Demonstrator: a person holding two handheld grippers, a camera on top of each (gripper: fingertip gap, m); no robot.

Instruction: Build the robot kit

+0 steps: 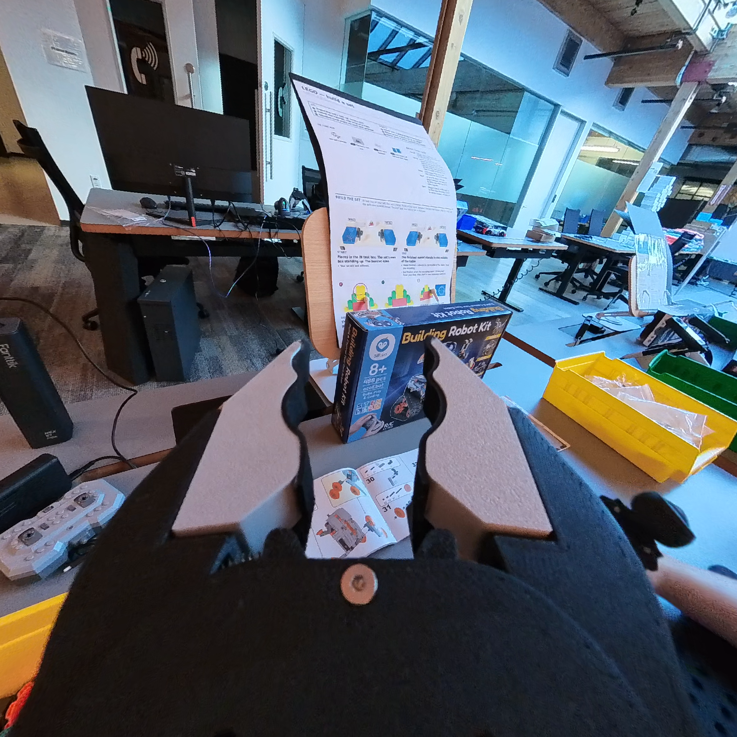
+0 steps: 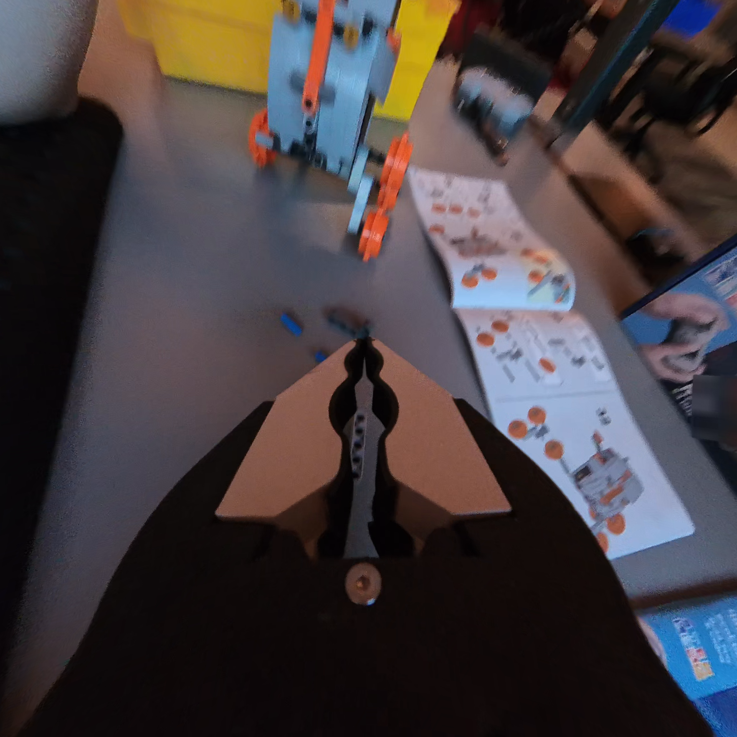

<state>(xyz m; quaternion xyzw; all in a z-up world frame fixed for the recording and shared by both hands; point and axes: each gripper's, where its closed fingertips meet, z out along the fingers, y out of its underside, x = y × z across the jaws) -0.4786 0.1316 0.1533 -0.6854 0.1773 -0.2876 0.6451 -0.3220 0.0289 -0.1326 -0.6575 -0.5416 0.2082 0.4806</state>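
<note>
My left gripper [image 1: 365, 355] is open and empty, held above the grey table [image 1: 622, 514]. An open instruction booklet [image 1: 359, 506] lies under it and a blue kit box [image 1: 418, 371] stands just beyond its fingertips. My right gripper [image 2: 363, 343] is shut on a thin grey beam with holes [image 2: 357, 442] that runs back between its fingers. Its tips are low over the table, beside small blue pins [image 2: 290, 322] and a dark piece [image 2: 343, 317]. A grey and orange wheeled model [image 2: 327, 99] stands farther ahead. The right wrist view is blurred.
A yellow bin [image 1: 638, 418] with clear bags and a green bin [image 1: 686, 375] stand at the right. A grey controller [image 1: 52, 526] and a black power pack [image 1: 24, 379] are at the left. A printed sheet on a wooden stand [image 1: 383, 207] rises behind the box. The booklet [image 2: 518, 319] lies right of the model. Tip to tip, the grippers are about 35 cm apart. The dark piece [image 2: 343, 317] lies some 7 cm from my right tips, 35 cm from my left tips.
</note>
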